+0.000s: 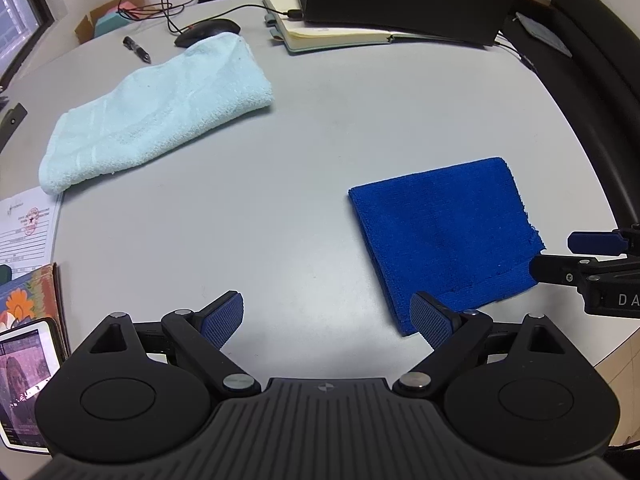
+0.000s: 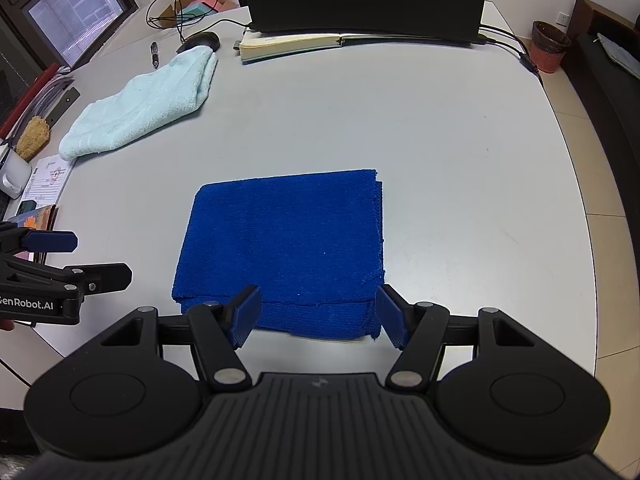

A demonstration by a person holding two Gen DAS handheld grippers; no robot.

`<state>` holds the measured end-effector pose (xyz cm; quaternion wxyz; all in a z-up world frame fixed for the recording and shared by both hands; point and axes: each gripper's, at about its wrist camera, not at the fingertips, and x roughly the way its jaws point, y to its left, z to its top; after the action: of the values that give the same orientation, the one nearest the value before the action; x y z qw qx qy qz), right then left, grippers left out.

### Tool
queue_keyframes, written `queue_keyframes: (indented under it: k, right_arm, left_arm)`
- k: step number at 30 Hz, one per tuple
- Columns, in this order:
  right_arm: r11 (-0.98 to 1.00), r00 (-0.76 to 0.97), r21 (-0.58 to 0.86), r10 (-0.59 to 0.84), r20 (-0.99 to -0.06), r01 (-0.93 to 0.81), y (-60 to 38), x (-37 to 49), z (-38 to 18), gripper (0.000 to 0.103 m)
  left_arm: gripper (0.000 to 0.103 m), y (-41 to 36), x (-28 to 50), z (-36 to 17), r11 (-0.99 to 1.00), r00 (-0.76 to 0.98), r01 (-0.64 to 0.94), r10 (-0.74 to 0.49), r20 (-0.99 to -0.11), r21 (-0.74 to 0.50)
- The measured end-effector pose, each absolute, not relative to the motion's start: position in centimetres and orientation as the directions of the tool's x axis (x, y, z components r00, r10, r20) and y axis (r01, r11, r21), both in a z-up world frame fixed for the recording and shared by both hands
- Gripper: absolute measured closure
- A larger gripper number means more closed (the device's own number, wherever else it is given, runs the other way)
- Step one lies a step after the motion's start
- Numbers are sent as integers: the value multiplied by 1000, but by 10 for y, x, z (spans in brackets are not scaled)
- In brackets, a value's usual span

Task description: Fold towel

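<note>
The blue towel [image 2: 286, 248] lay folded into a rectangle at the centre of the right wrist view, flat on the grey table [image 2: 440, 128]. The right tool [image 2: 318, 316] hung over its near edge, fingers spread and pinching nothing. In the left wrist view the left tool [image 1: 326, 322] was spread wide above bare table, the towel at lower right. A light towel [image 1: 156, 112] lay at upper left.

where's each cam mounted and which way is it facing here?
Left wrist: on the left gripper, angled down at the table; own open fingers show, right gripper at the edge.
Right wrist: on the right gripper, over the folded blue towel; left gripper at the edge.
Shared: blue towel, light towel, notebook.
</note>
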<state>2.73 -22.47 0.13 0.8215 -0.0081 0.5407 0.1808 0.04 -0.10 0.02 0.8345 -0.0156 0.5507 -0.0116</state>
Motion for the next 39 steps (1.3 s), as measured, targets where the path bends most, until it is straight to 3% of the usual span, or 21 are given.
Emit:
queue_keyframes:
  k: [39]
  right_arm:
    - [939,340,188,283,-897,-287,-234,33,-7,39]
  left_arm:
    - [11,-12,13,-3,999,392,52,-26,-919,-6]
